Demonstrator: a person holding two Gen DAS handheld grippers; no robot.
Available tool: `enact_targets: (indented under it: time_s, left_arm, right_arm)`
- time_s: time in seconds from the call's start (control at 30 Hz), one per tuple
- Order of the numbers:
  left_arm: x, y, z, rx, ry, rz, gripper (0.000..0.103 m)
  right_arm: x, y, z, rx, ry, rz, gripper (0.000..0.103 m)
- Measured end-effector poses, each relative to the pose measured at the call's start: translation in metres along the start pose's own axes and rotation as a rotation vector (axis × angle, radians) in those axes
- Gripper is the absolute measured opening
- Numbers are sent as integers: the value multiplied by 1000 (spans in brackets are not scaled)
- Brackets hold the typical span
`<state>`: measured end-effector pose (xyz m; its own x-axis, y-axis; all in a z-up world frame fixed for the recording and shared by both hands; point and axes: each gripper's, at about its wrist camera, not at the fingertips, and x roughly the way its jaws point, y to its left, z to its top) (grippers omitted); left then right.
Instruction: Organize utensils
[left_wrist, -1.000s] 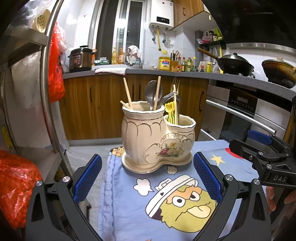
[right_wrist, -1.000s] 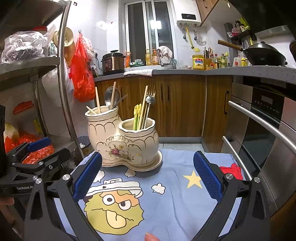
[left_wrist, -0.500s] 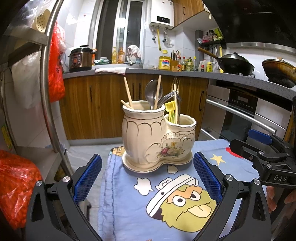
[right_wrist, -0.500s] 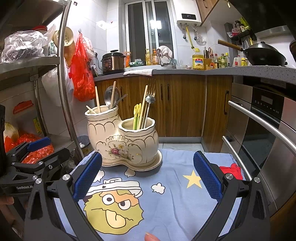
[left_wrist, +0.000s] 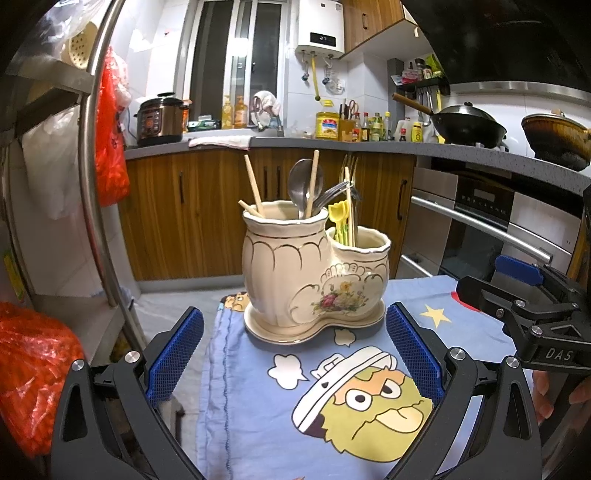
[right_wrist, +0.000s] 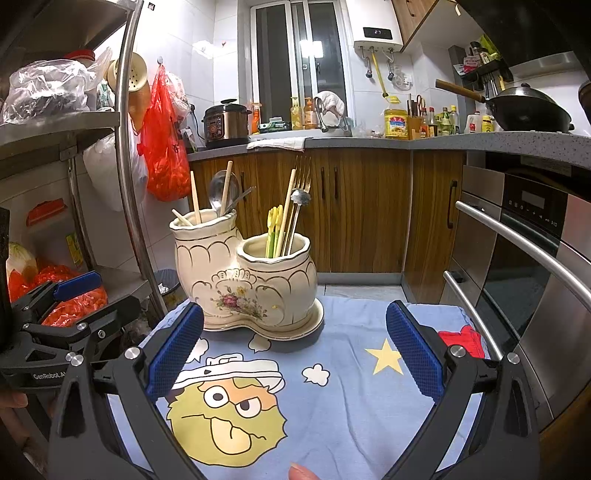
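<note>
**A:** Front and centre, a cream ceramic utensil holder (left_wrist: 314, 273), two joined pots on one saucer base, gold scallop lines, a flower spray on the front.

**B:** And it's loaded! The taller pot carries wooden chopsticks (left_wrist: 254, 190) and a steel spoon (left_wrist: 301, 182); the shorter pot holds forks (right_wrist: 303, 173), more chopsticks and small yellow plastic picks (right_wrist: 274, 225).

**A:** Where is it standing?

**B:** Upright at the far end of a blue cartoon tablecloth (right_wrist: 332, 387), a yellow-green face printed on it.

**A:** The grippers?

**B:** Left gripper (left_wrist: 293, 360) spread wide, blue pads apart, nothing between them. Right gripper (right_wrist: 293, 356) likewise, jaws parted and empty, both low over the cloth, just short of the holder.

**A:** The room?

**B:** Wooden cabinets (right_wrist: 354, 206), grey counter, a pressure cooker (right_wrist: 226, 125), a black wok (right_wrist: 528, 110), a built-in oven (right_wrist: 517, 266), red bags (right_wrist: 162, 147) on a steel rack.
</note>
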<state>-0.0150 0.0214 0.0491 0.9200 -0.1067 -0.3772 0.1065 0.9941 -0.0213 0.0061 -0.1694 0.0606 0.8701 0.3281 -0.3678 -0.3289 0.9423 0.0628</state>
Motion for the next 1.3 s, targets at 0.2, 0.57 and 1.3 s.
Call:
enact_targets:
  time_s: [0.2,0.57,1.3]
  left_arm:
    - [0,1,0,-2,-1,-1,98]
    - [3,3,-1,-1,8,3,98]
    - [7,6,-2,1,8,9,98]
  right_arm:
    - [0,0,0,2,-1,-1,98]
    - [4,1,-3,2,9,-2,98]
    - [7,4,-5,-2,16,-4,98]
